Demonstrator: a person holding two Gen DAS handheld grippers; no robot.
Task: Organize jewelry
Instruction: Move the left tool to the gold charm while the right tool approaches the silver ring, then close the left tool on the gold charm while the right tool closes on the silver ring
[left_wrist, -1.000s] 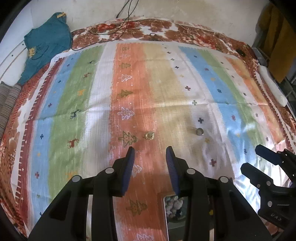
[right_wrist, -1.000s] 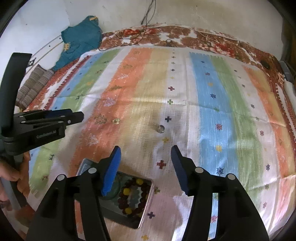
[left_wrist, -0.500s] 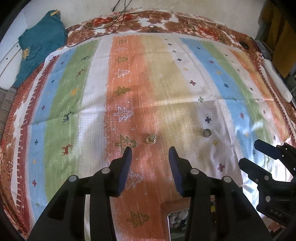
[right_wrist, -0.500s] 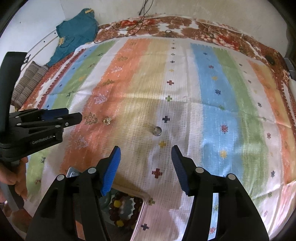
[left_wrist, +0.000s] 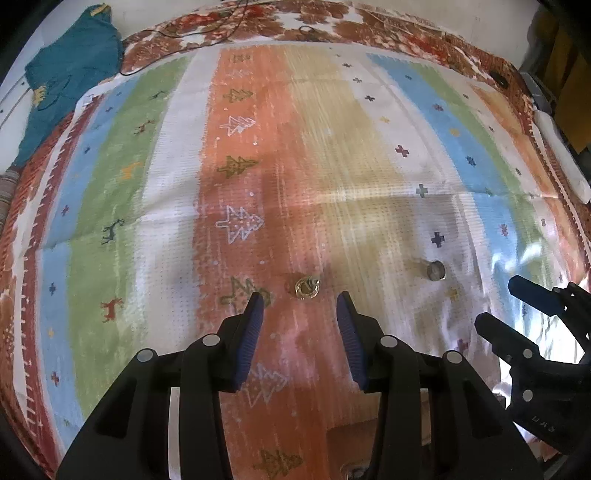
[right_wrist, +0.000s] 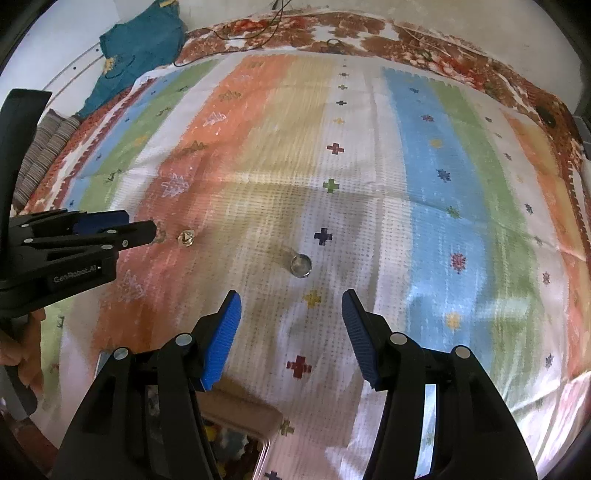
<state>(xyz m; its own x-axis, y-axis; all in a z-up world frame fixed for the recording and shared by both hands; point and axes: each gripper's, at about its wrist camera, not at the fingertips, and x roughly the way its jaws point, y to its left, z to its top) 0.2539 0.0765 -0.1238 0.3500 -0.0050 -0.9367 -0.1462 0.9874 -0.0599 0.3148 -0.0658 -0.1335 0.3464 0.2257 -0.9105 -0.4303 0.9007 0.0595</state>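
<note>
both grippers have dropped closer to the striped cloth (left_wrist: 173, 155). left gripper (left_wrist: 300, 300) jaws, just widened, empty, frame the gold ring (left_wrist: 307, 288); right gripper (right_wrist: 291, 301) jaws spread, empty, near the silver ring (right_wrist: 301, 264). pickups look imminent.

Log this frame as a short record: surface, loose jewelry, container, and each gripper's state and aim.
surface: striped patterned cloth spread over a bed
gold ring: on the orange stripe, just ahead of the left gripper
silver ring: on the white stripe, ahead of the right gripper
container: tray of beads at the bottom edge, mostly hidden
left gripper: open, empty, aimed at the gold ring
right gripper: open, empty, aimed at the silver ring
contact: neither ring touched yet
</note>
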